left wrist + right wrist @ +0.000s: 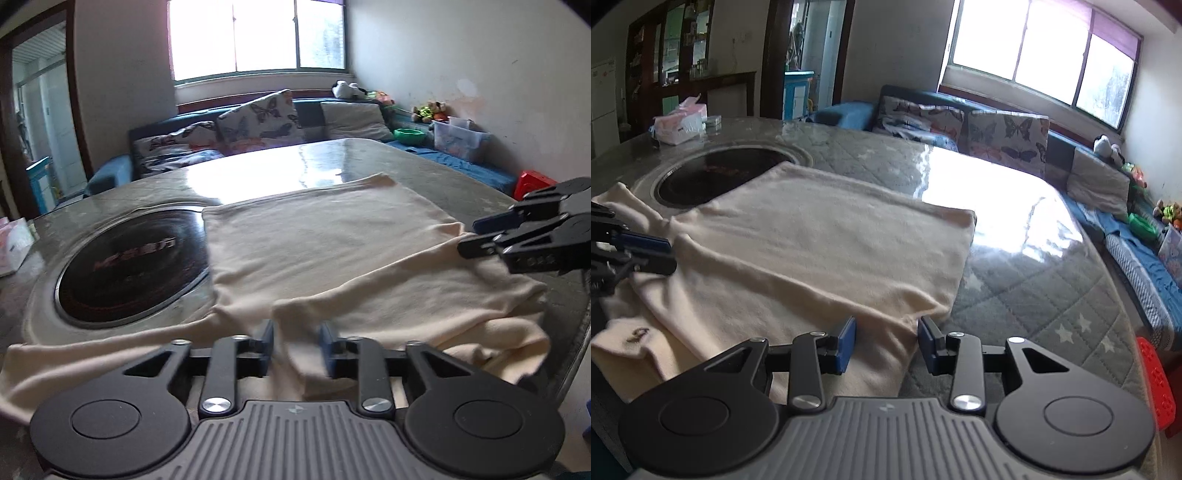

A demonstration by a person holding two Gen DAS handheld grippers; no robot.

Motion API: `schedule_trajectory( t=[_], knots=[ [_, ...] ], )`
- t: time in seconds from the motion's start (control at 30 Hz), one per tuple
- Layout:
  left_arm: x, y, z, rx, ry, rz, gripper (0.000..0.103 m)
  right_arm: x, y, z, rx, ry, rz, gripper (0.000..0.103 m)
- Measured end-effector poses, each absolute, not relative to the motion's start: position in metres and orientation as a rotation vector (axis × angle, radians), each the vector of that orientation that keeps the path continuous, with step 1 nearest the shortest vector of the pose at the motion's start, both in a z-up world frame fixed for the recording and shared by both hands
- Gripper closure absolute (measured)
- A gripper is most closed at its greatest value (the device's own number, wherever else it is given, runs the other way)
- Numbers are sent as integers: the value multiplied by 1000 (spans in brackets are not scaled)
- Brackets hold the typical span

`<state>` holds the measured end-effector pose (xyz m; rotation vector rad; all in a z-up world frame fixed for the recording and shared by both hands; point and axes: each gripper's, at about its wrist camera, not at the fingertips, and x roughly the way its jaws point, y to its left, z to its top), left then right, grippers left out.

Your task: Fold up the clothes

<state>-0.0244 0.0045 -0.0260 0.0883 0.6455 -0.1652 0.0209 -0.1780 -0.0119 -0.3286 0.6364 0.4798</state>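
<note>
A cream knit garment lies spread on the grey quilted table, its far part flat. A raised fold runs across its near part from one gripper to the other. My left gripper is at the fold's left end, shut on bunched cream fabric that fills the gap between its blue pads. In the right wrist view the same garment shows, and my right gripper is shut on its near right edge. The left gripper shows at the left of that view. The right gripper shows at the right of the left wrist view.
A round black cooktop is set into the table, partly under the garment's left edge. A pink tissue pack sits at the far left of the table. A sofa with butterfly cushions stands beyond the table, and a red stool is to the right.
</note>
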Motion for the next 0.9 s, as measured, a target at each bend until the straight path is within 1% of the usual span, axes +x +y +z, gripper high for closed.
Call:
schedule_trajectory(
  t=[0.27, 0.3, 0.37, 0.47, 0.53, 0.6, 0.7, 0.9],
  knots=[
    [-40, 23, -21, 56, 634, -107, 69, -4, -133, -15, -410, 651, 670, 66],
    [-43, 27, -19, 49, 630, -94, 67, -7, -126, -16, -422, 649, 691, 66],
    [-47, 37, -17, 38, 623, -58, 66, -12, -113, -15, -446, 641, 730, 66],
    [-53, 57, -15, 17, 618, 12, 65, -15, -95, -13, -475, 636, 776, 66],
    [-56, 72, -15, -5, 618, 75, 61, -17, -83, -14, -494, 632, 802, 66],
    [-59, 88, -15, -26, 618, 142, 61, -20, -72, -15, -506, 626, 828, 66],
    [-63, 112, -15, -60, 618, 243, 56, -23, -61, -14, -515, 617, 855, 66],
    [-72, 153, -16, -137, 612, 421, 54, -30, -44, -15, -535, 593, 881, 66]
  ],
)
